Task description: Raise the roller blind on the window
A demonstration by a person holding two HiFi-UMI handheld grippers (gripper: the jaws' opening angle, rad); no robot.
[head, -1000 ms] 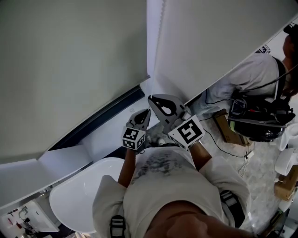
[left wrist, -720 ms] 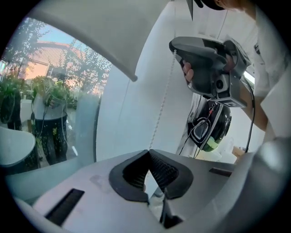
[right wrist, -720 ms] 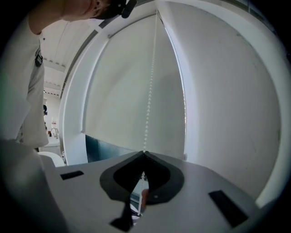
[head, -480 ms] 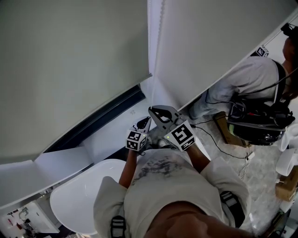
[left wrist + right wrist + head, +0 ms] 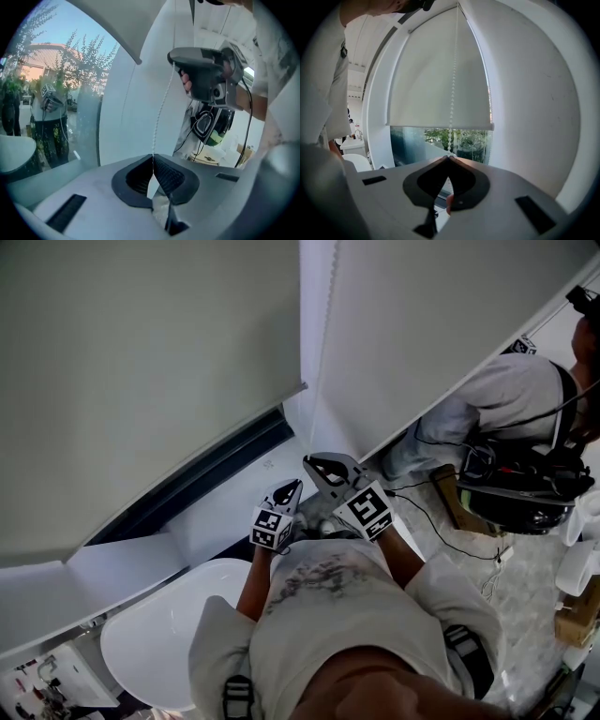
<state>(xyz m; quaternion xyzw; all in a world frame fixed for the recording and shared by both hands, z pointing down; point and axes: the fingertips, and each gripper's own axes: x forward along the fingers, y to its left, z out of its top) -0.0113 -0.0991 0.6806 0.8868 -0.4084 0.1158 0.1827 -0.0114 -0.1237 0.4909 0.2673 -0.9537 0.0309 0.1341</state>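
**Roller blind** (image 5: 436,79): pale, matte, finely woven fabric in a flat rectangular sheet, ending in a straight bottom bar (image 5: 440,125). It is hanging over the upper part of the window, at the left of the head view. A strip of glass (image 5: 464,140) is showing below the bar, with green trees beyond. The top of the blind is running out of frame.

**Bead chain** (image 5: 452,93): a thin string of small white balls, hanging straight in front of the blind near its right edge. It is passing through both grippers; its lower run is hidden behind them.

**Left gripper** (image 5: 152,158): grey moulded plastic with dark ribbed pads, its jaws pressing together on the bead chain.

**Right gripper** (image 5: 448,158): same build, also pinching the bead chain, farther up it than the left one.

**Second blind** (image 5: 422,324): same pale fabric, hanging to the right of the chain.

**Second person** (image 5: 506,399): light clothing and dark gear, at the far right, cut off by the frame edge.
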